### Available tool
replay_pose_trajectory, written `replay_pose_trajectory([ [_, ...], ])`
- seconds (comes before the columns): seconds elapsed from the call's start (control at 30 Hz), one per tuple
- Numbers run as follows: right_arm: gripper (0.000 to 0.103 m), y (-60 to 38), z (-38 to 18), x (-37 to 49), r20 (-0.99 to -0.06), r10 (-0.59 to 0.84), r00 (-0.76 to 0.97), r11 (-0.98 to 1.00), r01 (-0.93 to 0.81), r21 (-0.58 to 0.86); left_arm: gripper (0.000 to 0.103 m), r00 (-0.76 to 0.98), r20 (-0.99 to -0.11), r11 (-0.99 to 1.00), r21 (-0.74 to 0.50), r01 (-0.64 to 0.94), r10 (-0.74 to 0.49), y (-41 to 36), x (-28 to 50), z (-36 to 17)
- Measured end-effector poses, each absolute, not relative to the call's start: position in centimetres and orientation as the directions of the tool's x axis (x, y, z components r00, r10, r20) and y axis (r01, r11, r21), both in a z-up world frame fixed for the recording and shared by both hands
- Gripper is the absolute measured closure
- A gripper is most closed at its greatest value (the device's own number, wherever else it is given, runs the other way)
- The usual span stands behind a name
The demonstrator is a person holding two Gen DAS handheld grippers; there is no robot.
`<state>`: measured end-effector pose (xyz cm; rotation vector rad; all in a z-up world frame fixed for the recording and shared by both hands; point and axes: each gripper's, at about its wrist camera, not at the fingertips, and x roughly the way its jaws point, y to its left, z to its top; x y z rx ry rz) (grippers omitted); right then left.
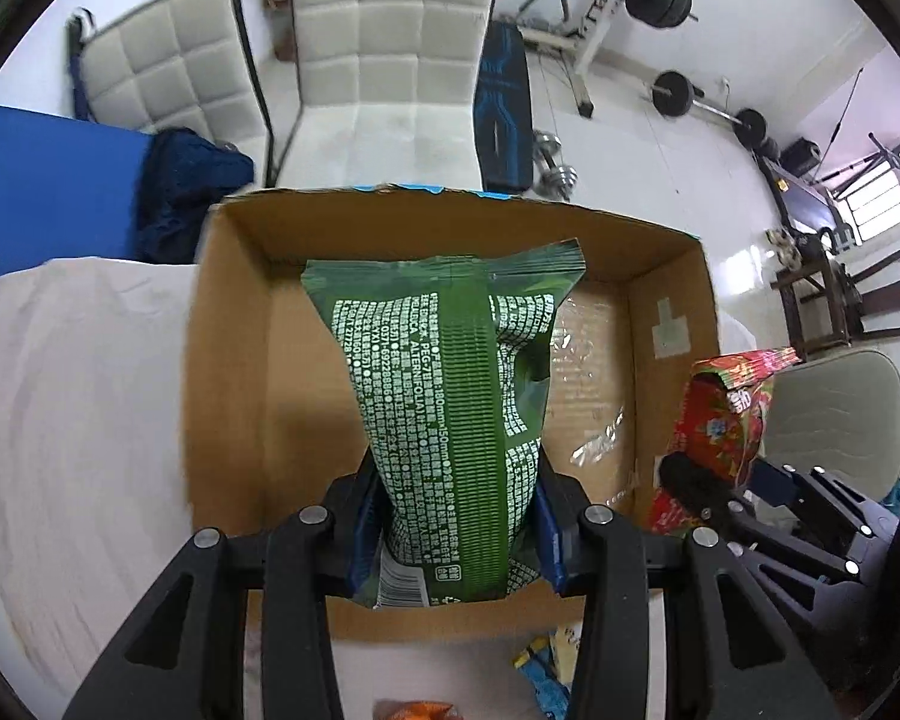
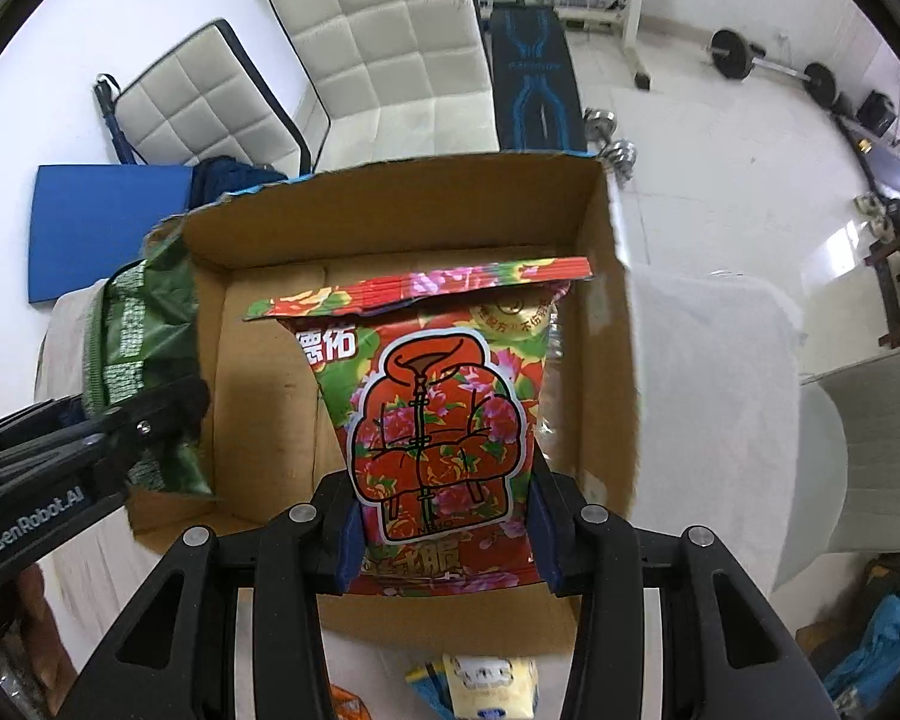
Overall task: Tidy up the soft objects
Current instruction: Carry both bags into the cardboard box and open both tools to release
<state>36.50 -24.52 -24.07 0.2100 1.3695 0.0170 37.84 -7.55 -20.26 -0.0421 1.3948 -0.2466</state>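
Observation:
My left gripper [image 1: 450,528] is shut on a green soft pack [image 1: 450,384] printed with white text, and the pack hangs over the open cardboard box [image 1: 234,360]. A red flowered soft pack [image 2: 444,414] with a jacket drawing is pinched in my right gripper [image 2: 444,534], above the same box [image 2: 618,324]. In the left wrist view the red pack [image 1: 720,414] and the right gripper [image 1: 708,498] sit just right of the box. The green pack [image 2: 144,354] and left gripper [image 2: 150,420] show at the box's left wall in the right wrist view.
The box rests on a white cloth [image 1: 78,396]. Small packets [image 2: 480,684] lie near the box's front edge. Behind stand two white padded chairs [image 1: 390,48], a blue mat [image 1: 54,192], a dark blue garment [image 1: 192,180], a weight bench [image 2: 534,90] and barbells [image 1: 708,102].

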Motion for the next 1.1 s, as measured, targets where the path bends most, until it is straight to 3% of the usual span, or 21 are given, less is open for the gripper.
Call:
replay_pose_trajectory([
  [0.37, 0.057, -24.8, -31.2, 42.4, -0.990, 0.115, 0.083, 0.984, 0.125, 0.125, 0.064, -0.055, -0.962, 0.950, -0.274, 0.152, -0.268, -9.4, 43.8, -28.2],
  [0.73, 0.055, -23.6, -35.1, 44.8, -0.998, 0.004, 0.061, 0.993, 0.121, 0.012, 0.063, -0.117, -0.960, 0.949, -0.273, 0.161, -0.256, -10.0, 45.2, -31.2],
  [0.8, 0.053, -23.6, -35.3, 44.8, -0.999, 0.008, 0.050, 0.992, 0.128, 0.014, 0.063, -0.124, -0.963, 0.954, -0.257, 0.151, -0.240, -9.9, 45.2, -31.3],
  [0.87, 0.038, -23.6, -35.5, 44.8, -0.999, 0.005, 0.043, 0.992, 0.128, 0.010, 0.063, -0.113, -0.966, 0.957, -0.249, 0.151, -0.233, -9.8, 45.0, -30.9],
  [0.9, 0.036, -23.6, -35.4, 44.8, -0.999, 0.005, 0.044, 0.992, 0.126, 0.010, 0.062, -0.107, -0.967, 0.957, -0.246, 0.151, -0.232, -9.7, 44.9, -30.6],
  [1.0, 0.031, -23.3, -34.7, 44.6, -0.999, 0.004, 0.040, 0.994, 0.109, 0.009, 0.051, -0.080, -0.975, 0.963, -0.217, 0.161, -0.207, -9.4, 44.6, -29.8],
  [1.1, 0.025, -22.9, -33.4, 44.0, -0.998, -0.008, 0.055, 0.995, 0.099, -0.003, 0.034, -0.037, -0.981, 0.970, -0.191, 0.153, -0.188, -8.6, 44.4, -28.2],
])
